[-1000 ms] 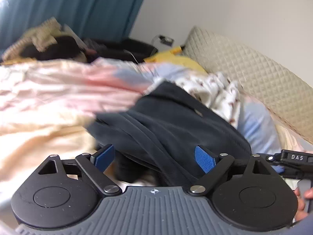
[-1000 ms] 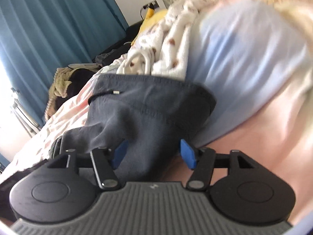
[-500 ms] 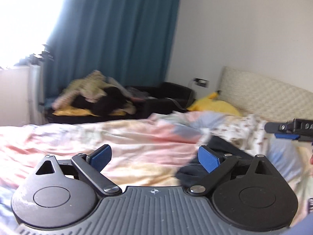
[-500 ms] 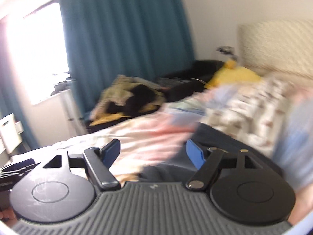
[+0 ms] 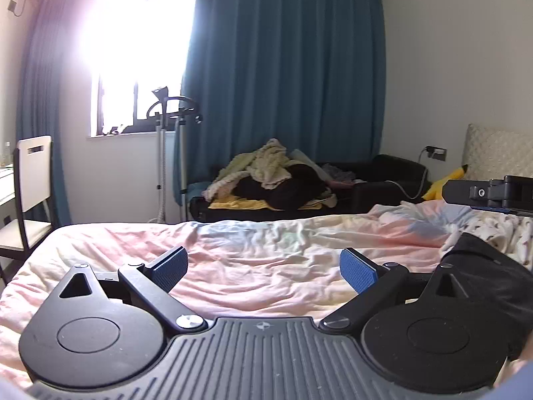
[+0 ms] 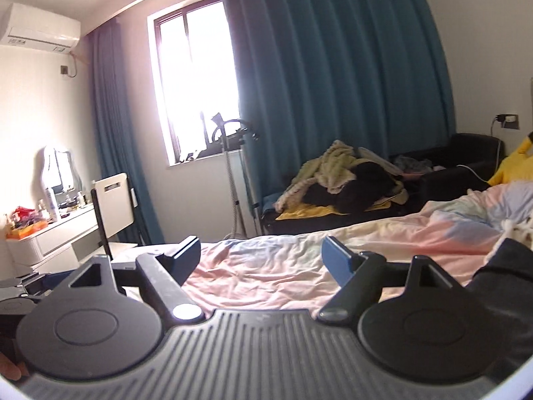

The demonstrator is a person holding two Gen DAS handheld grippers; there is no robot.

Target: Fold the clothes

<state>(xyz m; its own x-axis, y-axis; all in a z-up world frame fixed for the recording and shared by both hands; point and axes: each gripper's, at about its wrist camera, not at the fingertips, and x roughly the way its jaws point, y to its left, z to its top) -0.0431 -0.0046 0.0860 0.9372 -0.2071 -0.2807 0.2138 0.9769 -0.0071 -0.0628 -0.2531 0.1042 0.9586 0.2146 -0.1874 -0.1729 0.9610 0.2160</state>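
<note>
Both the left gripper (image 5: pixel 263 268) and right gripper (image 6: pixel 261 258), fingers spread and empty, had lifted off the dark garment (image 5: pixel 493 286), which now lay right of the fingers on the bed (image 5: pixel 253 253), suggesting that fold was finished.

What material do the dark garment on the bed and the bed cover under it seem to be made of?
Dark garment: apparently a soft knit, perhaps cotton jersey; matte, it lies in limp folds without shine.
Bed cover: looks like thin woven cotton, matte, with pastel pink, cream and blue patches and many fine, crisp wrinkles. The exact fibres cannot be told.
</note>
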